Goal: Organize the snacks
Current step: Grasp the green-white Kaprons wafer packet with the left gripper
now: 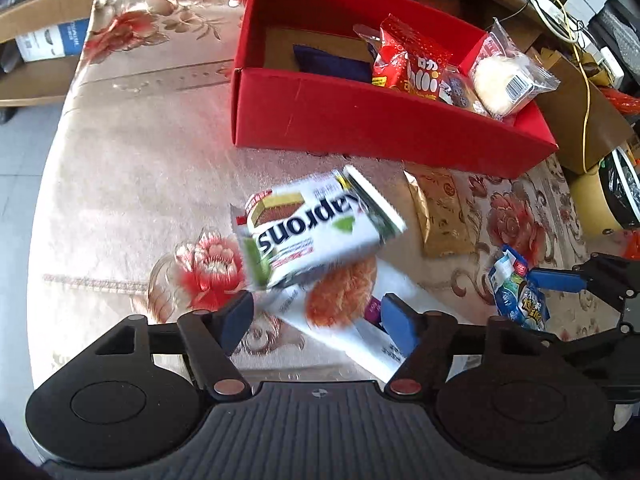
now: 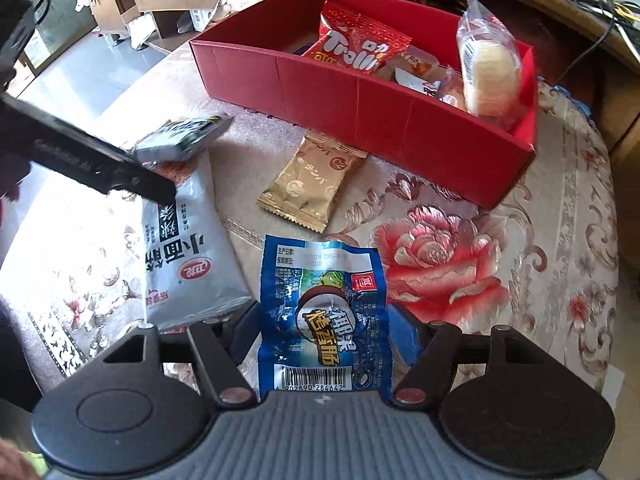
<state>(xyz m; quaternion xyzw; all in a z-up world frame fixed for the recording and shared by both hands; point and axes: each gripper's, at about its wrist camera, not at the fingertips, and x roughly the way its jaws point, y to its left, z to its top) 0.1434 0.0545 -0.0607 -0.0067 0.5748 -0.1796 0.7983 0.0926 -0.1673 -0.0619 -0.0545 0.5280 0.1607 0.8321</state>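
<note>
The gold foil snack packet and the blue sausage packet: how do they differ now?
The gold foil snack packet lies flat on the tablecloth, untouched; the blue sausage packet sits between the right tool's fingers. The gold one is plain and smooth, the blue one printed and crinkled. Both are outside the red box.

Left gripper [image 1: 316, 316] spread wide; right gripper [image 2: 326, 330] clamped on something.
</note>
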